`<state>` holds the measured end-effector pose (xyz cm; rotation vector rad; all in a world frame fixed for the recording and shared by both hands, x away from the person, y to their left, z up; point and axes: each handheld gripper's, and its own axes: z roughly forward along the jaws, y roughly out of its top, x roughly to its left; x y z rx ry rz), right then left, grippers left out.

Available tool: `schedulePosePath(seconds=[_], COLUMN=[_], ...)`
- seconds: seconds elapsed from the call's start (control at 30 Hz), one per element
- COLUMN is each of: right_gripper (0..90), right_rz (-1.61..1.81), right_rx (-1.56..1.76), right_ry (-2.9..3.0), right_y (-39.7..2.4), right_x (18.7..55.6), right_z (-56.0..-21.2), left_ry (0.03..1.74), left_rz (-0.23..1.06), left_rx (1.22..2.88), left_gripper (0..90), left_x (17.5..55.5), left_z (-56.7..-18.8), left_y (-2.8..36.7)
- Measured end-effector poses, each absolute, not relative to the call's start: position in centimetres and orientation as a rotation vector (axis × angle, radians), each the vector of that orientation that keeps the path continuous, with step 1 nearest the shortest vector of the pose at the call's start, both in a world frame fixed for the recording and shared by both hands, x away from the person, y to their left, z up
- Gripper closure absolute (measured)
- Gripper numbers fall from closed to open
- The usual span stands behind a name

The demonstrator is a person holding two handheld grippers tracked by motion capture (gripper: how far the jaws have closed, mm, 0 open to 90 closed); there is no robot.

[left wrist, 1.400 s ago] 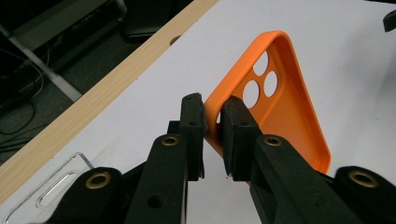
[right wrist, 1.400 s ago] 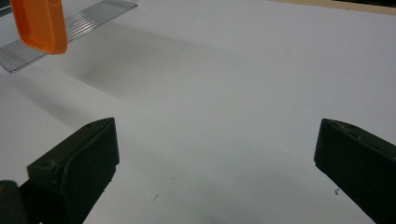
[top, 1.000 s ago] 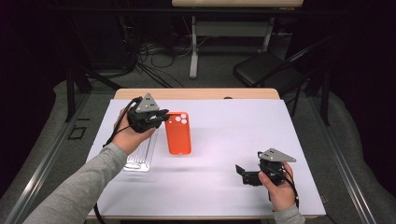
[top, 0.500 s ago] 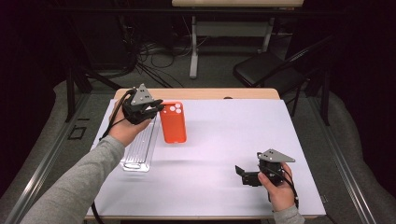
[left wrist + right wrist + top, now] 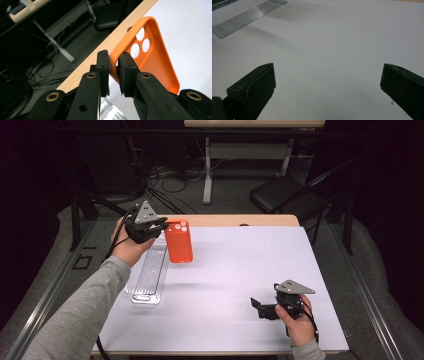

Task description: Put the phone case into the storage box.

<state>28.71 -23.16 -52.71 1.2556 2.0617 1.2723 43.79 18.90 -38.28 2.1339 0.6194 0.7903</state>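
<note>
The left gripper holds the orange case above the table, near its far left corner. In the left gripper view, the jaws are nearly closed on the case rim at the camera-hole end; one pad sits inside the shell, the other outside. The case hangs clear of the table surface.

A clear ribbed tray lies flat on the table, below and left of the case, close to the table's left edge. The table's centre and right half are bare white surface.

The right gripper rests low near the table's near right corner, well apart from the case. Its jaws stand wide apart and hold nothing.

The case is a hollow orange shell with three round holes at one end.
</note>
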Motion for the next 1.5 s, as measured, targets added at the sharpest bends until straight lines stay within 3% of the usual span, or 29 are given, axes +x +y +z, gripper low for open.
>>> schedulePosePath(seconds=[0.7,1.5], right_gripper=[0.0,0.0], right_rz=[1.276,1.286], right_rx=[1.279,1.231], right_ry=[2.064,2.029], right_y=[-23.2,-22.7], right_x=[28.9,28.6], right_z=[-53.2,-52.9], left_ry=[0.735,0.656], left_rz=[0.922,0.996], left_rx=[2.064,2.063], left_gripper=[79.9,80.0], left_x=[46.1,49.0], left_z=[-37.1,-38.1], left_y=[23.2,25.1])
